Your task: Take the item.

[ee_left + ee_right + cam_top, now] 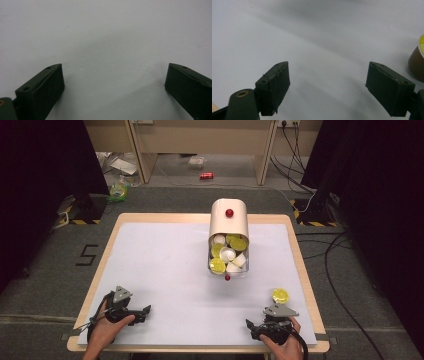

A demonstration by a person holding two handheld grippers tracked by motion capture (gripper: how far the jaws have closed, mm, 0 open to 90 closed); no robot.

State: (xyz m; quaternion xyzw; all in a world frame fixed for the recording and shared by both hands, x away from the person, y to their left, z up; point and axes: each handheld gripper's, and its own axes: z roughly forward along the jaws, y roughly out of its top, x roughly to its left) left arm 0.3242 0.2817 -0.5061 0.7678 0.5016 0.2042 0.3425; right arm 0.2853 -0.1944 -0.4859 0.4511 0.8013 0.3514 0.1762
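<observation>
From above, the tabletop (165, 265) carries a clear box (228, 255) just right of centre, filled with yellow-topped and white capsules, with its cream lid (229, 217) tipped up at the box's 12 o'clock end. One loose yellow-topped capsule (280, 295) sits alone on the mat, near the right hand-held gripper (248, 323) at about its 1 o'clock and well apart from the box at the box's 5 o'clock. The left hand-held gripper (148, 309) rests at the tabletop's 7 o'clock corner, the right one at 5 o'clock; both point inward.

In the left gripper view, the left hand-held gripper (113, 80) has its jaws spread wide over bare mat, nothing between them.

In the right gripper view, the right hand-held gripper (327, 80) also stands wide open and empty; the capsule (418, 62) sits at 3 o'clock, outside the jaws and clear of them.
</observation>
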